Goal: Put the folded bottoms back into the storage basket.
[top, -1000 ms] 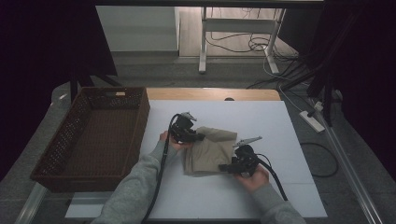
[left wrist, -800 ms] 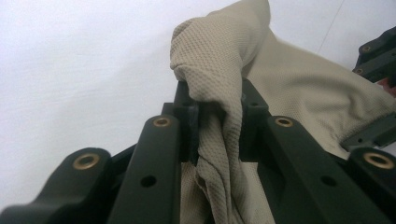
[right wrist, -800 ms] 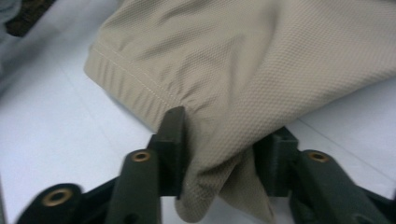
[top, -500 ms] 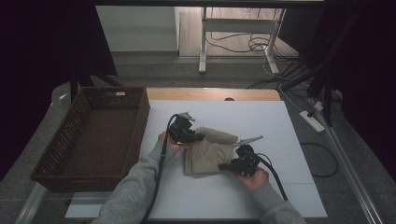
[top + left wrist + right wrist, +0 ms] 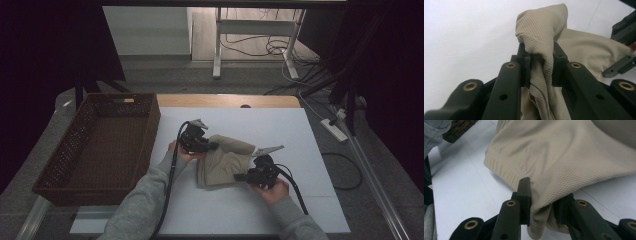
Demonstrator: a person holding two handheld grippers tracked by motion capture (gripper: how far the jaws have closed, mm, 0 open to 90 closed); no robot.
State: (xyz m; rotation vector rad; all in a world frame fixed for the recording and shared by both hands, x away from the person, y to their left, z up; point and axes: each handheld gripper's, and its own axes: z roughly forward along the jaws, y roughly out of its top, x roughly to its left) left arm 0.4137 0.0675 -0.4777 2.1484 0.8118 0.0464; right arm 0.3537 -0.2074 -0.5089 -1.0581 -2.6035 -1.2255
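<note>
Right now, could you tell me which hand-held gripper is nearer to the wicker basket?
Left. The left hand-held gripper grips the beige cloth at its far left edge, close beside the wicker basket. The right hand-held gripper grips the cloth's near right edge, farther away.

The person wears grey sleeves (image 5: 145, 200), loose and soft at the cuffs. The left gripper (image 5: 212, 146) and right gripper (image 5: 239, 176) are black, each topped behind its fingers by a grey three-cornered plate (image 5: 198, 123). Brass-ringed pivots (image 5: 511, 65) sit on the matte black links just behind the fingers (image 5: 524, 62). A black cable (image 5: 170, 175) trails back from each.
</note>
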